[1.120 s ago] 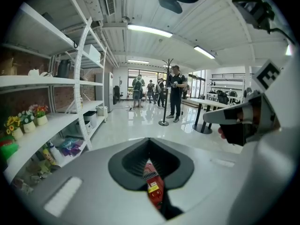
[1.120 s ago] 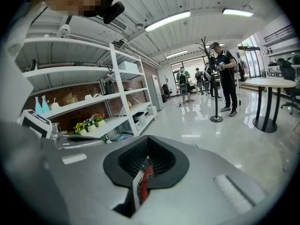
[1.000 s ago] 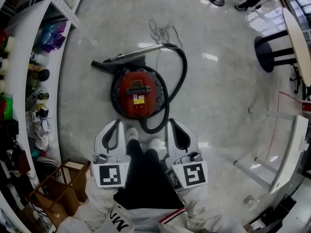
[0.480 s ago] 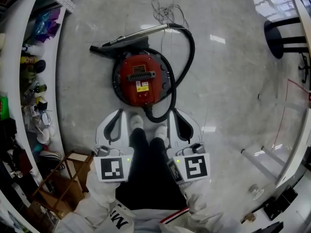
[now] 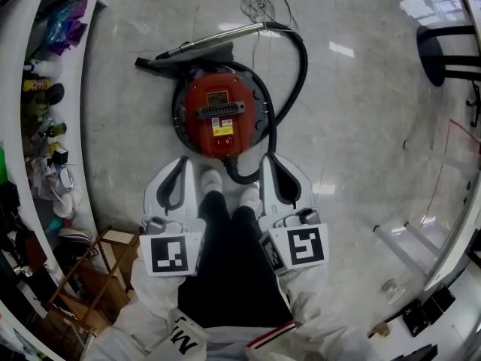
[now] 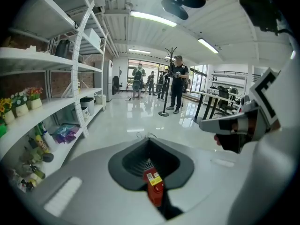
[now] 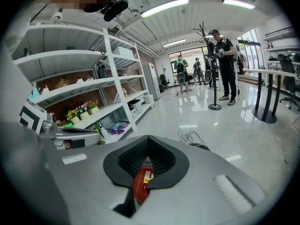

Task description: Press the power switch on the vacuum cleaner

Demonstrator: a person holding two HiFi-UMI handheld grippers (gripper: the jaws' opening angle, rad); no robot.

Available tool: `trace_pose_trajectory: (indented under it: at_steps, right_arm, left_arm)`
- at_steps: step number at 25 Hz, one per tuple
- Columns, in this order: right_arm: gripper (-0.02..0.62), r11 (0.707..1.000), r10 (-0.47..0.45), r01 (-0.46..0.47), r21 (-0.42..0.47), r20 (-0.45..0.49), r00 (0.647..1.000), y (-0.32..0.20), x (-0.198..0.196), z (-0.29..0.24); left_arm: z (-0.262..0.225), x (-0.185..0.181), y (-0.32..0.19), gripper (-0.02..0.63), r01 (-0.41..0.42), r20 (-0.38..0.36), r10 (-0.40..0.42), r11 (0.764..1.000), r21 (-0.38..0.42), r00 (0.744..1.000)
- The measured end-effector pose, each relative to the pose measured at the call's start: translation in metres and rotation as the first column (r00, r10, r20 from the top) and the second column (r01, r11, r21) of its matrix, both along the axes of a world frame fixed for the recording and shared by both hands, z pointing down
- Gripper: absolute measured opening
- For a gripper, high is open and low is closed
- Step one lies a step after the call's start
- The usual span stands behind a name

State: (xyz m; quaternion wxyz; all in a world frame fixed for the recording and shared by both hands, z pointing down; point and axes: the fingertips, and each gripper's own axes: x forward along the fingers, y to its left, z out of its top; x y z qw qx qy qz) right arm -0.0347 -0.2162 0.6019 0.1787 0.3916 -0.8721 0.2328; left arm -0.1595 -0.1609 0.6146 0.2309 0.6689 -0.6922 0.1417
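Red vacuum cleaner (image 5: 220, 115) on glossy floor (image 5: 353, 126), at 12 o'clock from the person's shoes (image 5: 212, 177), black hose (image 5: 298, 74) curving round its 3 o'clock side, left gripper (image 5: 180, 164) and right gripper (image 5: 269, 160) flanking the shoes, clear of it, each with jaws closed together, empty

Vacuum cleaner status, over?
Left gripper, right gripper: jaws shut, empty. Vacuum cleaner on floor ahead, untouched. Hose loops by shoes, top unblocked.

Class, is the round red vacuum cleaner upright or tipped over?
Upright: the round red vacuum cleaner sits flat on the floor, top facing up.
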Motion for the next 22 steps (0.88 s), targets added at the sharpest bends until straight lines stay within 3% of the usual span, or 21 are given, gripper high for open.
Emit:
trace_pose_trajectory:
  at_steps: [14,22]
  right_arm:
    - [0.002,0.99,-0.113,0.103,-0.099,-0.109,0.988,0.007,-0.021,0.07]
    - [0.002,0.974,-0.179,0.147,-0.172,-0.182,0.967,0.021,-0.024,0.127]
  left_arm:
    - [0.02,-0.013,-0.009,0.0,0.038,-0.011,-0.038,0.999,-0.024,0.999]
    - [0.026,-0.006,-0.008,0.0,0.019,-0.025,-0.019,0.999,-0.032,0.999]
